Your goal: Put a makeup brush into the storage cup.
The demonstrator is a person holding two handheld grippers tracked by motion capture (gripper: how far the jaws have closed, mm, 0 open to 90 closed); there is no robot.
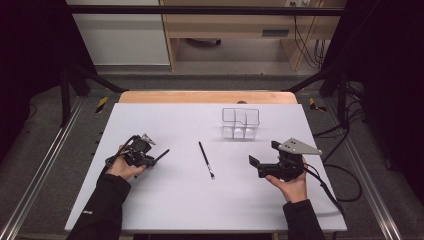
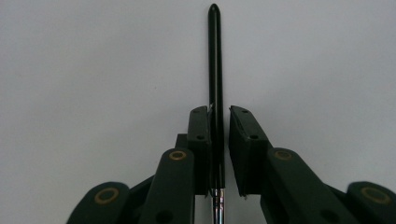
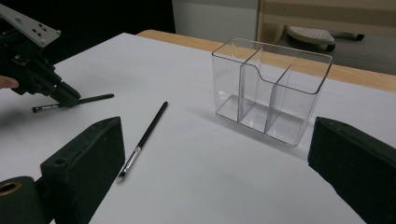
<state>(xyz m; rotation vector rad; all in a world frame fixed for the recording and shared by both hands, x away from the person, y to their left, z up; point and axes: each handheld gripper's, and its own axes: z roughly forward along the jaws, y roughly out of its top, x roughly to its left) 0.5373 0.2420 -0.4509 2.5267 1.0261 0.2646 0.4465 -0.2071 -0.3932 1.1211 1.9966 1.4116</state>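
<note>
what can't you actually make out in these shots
- Left gripper grip: in the left gripper view the black brush lies against one pad, with a gap at the other, so clamped or loose is unclear.
- That brush's bristle end: cut off by the bottom edge there; in the high view the gripper hides it.
- Clear organizer: its far wall blurs into the background in the high view.
- Middle brush: its bristles are too small to tell.

black brush [image 2: 215,70], white table [image 1: 165,200]

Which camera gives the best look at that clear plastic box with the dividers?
The right gripper view: the clear box sits close, its dividers and compartments plain. The high view shows it small and far off on the white table. The left gripper view looks along a black brush instead.
</note>
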